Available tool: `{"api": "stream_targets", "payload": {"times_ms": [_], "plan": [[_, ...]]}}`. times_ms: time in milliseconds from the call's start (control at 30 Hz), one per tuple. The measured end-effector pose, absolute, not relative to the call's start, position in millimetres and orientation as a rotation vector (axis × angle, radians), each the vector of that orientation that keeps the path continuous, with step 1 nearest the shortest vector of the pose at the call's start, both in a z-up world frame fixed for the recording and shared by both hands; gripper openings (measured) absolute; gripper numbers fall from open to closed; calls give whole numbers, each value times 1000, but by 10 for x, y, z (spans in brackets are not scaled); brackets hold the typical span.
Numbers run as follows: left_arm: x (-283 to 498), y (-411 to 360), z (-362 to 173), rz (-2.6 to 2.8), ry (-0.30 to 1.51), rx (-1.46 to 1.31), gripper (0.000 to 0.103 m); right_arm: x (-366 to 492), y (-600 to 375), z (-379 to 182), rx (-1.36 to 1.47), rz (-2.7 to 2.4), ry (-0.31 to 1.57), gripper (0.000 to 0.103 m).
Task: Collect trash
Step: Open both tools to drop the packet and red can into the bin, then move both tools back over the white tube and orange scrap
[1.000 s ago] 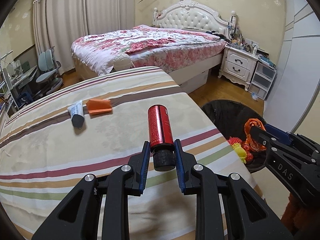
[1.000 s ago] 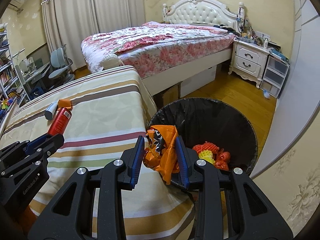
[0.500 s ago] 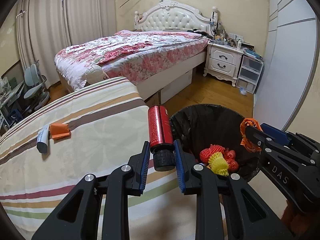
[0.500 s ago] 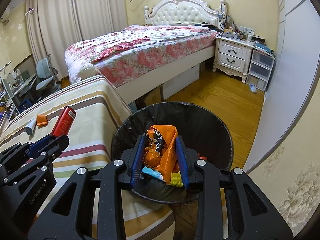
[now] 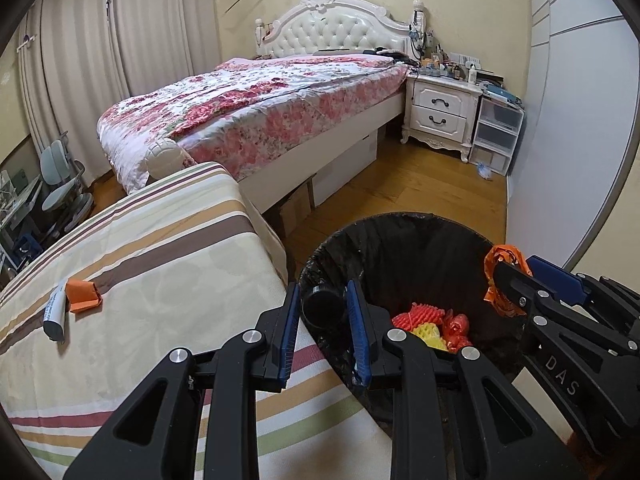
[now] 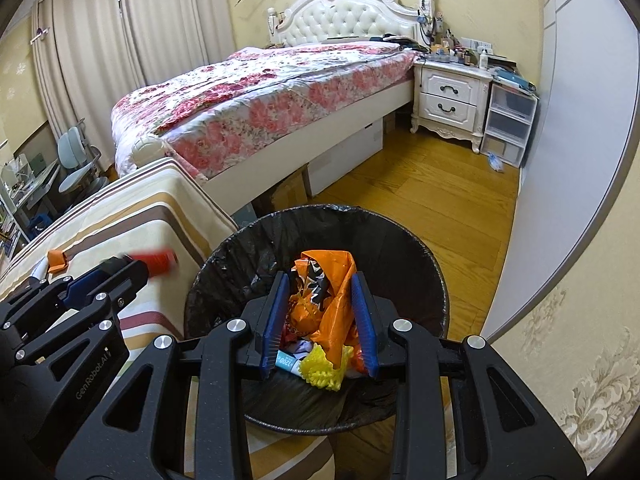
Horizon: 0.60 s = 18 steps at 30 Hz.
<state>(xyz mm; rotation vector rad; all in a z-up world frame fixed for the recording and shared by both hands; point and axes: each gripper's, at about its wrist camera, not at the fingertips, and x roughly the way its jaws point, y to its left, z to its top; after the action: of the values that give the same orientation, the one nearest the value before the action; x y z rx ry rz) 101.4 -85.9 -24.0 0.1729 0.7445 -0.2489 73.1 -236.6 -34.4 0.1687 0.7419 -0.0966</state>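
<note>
Right gripper (image 6: pixel 320 312) clamping wrapper (image 6: pixel 328 280) above bin (image 6: pixel 420 256)

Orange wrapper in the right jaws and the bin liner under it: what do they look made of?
The orange wrapper looks like thin plastic film: glossy, sharply crumpled, printed. The bin liner looks like thin black plastic, wrinkled and faintly shiny, folded over the rim. Neither is certain from looks alone.
</note>
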Motion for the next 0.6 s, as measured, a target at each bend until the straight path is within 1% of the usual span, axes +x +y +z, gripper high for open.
{"api": "stream_targets", "payload": {"times_ms": [433,467,500,533,567,600], "plan": [[1124,-1035,-361,-256,767,207,26,860,-2559,-431,205,-120,754,34],[1123,-1042,-367,-255,768,210,30,862,-2575,-431,208,-124,753,35],[1121,-1045,-373,-254,768,211,40,860,-2588,-431,212,-130,751,40],[1127,-1042,-375,-253,767,211,45,862,-2598,-427,215,-136,747,49],[1123,-1042,-373,-254,764,209,51,856,-2605,-430,216,-141,744,51],[1119,-1042,-370,-253,762,208,53,855,-2611,-431,215,-142,745,51]]}}
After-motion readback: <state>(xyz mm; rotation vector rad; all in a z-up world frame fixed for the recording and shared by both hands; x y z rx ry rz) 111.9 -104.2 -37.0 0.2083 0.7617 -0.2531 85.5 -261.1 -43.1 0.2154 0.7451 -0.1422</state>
